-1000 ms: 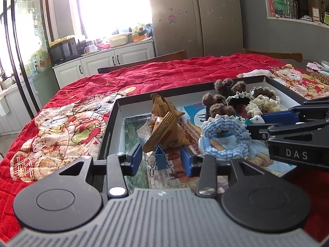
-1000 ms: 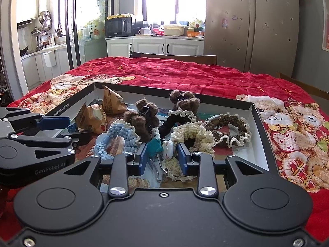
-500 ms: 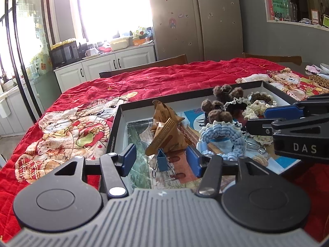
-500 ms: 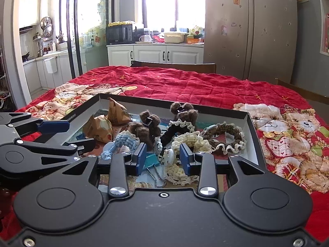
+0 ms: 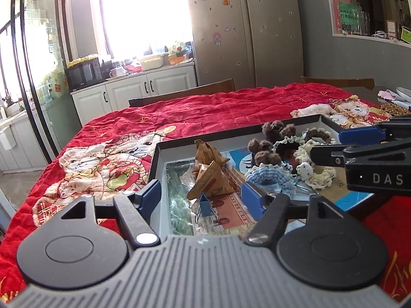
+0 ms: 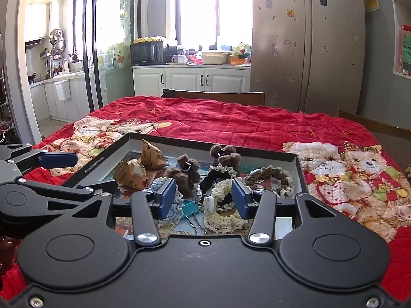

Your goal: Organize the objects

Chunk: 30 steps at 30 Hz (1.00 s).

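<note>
A black-rimmed tray (image 5: 231,131) sits on the red quilt. My left gripper (image 5: 201,199) hovers over its near left part, its jaws opening with nothing pressed between the pads. Below it a blue binder clip (image 5: 205,205) lies against two brown paper packets (image 5: 210,177). My right gripper (image 6: 204,197) is over the tray's (image 6: 97,165) near middle, jaws also opening and empty. A teal binder clip (image 6: 188,209) lies under it, beside a cream scrunchie (image 6: 223,218). A light blue scrunchie (image 5: 272,177) and brown pompom ties (image 6: 187,172) are also in the tray.
A brown and cream scrunchie (image 6: 269,177) lies at the tray's right end. The quilt (image 6: 231,120) covers the whole table. Wooden chair backs (image 6: 213,96) stand at the far edge, with a fridge (image 6: 308,38) and kitchen cabinets behind.
Both grippers have risen and drawn back from the tray while their jaws widened. The teal clip, earlier between the right pads, now lies loose in the tray.
</note>
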{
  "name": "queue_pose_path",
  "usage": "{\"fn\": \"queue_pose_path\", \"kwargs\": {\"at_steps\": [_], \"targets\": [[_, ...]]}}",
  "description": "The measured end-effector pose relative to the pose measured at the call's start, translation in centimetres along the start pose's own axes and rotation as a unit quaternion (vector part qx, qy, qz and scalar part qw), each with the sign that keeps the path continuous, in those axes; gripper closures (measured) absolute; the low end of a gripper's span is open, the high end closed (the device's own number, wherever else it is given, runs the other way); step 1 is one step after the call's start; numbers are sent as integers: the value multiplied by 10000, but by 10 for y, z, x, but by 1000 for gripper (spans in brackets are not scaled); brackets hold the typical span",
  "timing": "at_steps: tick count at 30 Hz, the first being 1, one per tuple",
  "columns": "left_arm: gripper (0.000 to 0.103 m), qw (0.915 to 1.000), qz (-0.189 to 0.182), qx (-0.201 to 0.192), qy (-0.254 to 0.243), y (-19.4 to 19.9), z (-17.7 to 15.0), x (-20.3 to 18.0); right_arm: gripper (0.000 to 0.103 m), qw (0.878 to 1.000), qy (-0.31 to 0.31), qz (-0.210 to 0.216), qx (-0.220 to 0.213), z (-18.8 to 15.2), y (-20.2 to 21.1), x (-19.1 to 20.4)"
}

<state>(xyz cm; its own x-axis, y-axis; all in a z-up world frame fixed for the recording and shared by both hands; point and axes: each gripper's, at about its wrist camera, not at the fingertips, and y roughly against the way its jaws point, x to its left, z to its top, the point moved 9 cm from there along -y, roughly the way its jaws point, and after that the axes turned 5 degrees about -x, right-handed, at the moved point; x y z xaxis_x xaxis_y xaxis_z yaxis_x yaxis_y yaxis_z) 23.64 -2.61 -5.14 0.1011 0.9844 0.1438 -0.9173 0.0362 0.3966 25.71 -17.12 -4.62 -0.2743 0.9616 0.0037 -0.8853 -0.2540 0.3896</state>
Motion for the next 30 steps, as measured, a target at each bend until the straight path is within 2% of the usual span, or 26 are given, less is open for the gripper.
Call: {"fn": "queue_pose_path", "kwargs": {"at_steps": [9, 14, 20, 30], "targets": [[11, 9998, 75, 53, 170, 26, 2, 6, 47, 9997, -158, -172, -52, 7, 35, -9], [0, 9996, 160, 23, 220, 42, 3, 9, 35, 9996, -105, -249, -95, 7, 56, -11], [0, 9997, 199, 18, 102, 60, 0, 6, 21, 9994, -42, -309, -151, 5, 80, -10], [0, 9998, 111, 65, 174, 85, -8, 0, 12, 9993, -17, -352, -122, -7, 109, -6]]}}
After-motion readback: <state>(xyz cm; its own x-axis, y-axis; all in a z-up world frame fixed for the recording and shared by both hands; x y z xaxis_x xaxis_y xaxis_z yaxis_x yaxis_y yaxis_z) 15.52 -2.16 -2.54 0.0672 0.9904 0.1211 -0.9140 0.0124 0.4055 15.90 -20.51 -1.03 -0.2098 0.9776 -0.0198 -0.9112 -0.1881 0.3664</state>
